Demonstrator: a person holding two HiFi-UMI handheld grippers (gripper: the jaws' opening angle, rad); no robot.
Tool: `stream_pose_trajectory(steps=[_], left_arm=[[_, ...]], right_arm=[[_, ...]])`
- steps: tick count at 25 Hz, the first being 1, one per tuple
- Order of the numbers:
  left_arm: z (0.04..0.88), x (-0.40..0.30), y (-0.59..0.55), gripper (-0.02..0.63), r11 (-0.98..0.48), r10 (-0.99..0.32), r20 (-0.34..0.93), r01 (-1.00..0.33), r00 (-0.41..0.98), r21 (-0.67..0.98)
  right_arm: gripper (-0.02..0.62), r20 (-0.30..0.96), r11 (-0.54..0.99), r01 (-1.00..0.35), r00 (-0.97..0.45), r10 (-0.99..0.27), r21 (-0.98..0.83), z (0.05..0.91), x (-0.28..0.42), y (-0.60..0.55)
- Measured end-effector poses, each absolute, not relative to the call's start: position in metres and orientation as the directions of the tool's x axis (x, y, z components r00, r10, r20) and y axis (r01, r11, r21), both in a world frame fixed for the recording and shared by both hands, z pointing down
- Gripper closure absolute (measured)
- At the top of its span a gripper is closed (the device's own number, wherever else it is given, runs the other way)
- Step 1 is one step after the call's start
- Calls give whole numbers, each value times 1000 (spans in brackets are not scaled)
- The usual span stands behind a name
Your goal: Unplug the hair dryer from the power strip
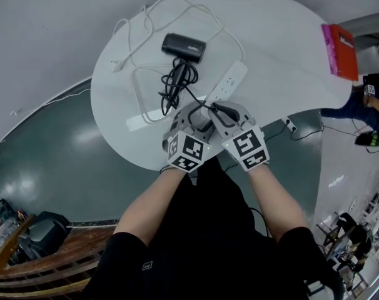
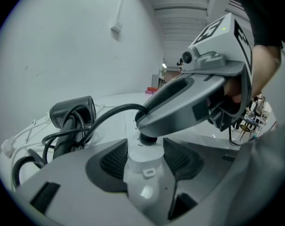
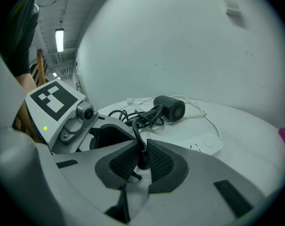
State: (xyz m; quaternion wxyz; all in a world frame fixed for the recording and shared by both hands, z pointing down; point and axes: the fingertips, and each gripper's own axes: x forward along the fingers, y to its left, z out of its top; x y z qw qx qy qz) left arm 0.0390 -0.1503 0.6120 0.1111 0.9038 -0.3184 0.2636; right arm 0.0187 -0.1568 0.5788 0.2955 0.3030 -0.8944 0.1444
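White cable (image 1: 134,27) is seen looped in slack curves over the 10 o'clock part of the round white counter (image 1: 283,49). Just to its right, at about 12 o'clock from the two grippers, the dark hair dryer (image 1: 184,47) is laid on its side, well apart from both of them. Its black cord (image 1: 176,83) is gathered in a loose bundle below it and is led down toward 6 o'clock. The left hand-held gripper (image 2: 145,158) is held at the counter's near edge, and its jaws are closed on the near end of the white power strip (image 1: 230,80), one pad against each long side. Just beyond those pads, the black plug (image 2: 147,139) is seen seated on the strip's top face. The right hand-held gripper (image 3: 140,160) is set touching or just beside the left one, and its jaws are drawn nearly together on that plug, with the cord rising out between the pads. From there the strip runs away toward 1 o'clock. At the counter's 3 o'clock rim a red box (image 1: 344,50) is lying.
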Motion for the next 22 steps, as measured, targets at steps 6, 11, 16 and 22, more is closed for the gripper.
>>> stream_pose_trajectory(steps=[6,11,16,22], left_arm=[[612,40,-150,364,-778,-507,554,-628,660,36],[615,41,-148,370,-784,-505,568,-621,650,13],[615,41,-148,365,-779,-514,570,-626,641,2],[615,42,-148,365,-782,-525,566,-623,636,-24]], right_arm=[[528,622,766,-634,-643,-448,-104,577,19,-158],[528,629,750,-648,-639,-442,-131,581,18,-160],[528,629,752,-648,-636,-447,-121,578,20,-159],[529,624,747,-650,-643,-443,-140,577,21,-160]])
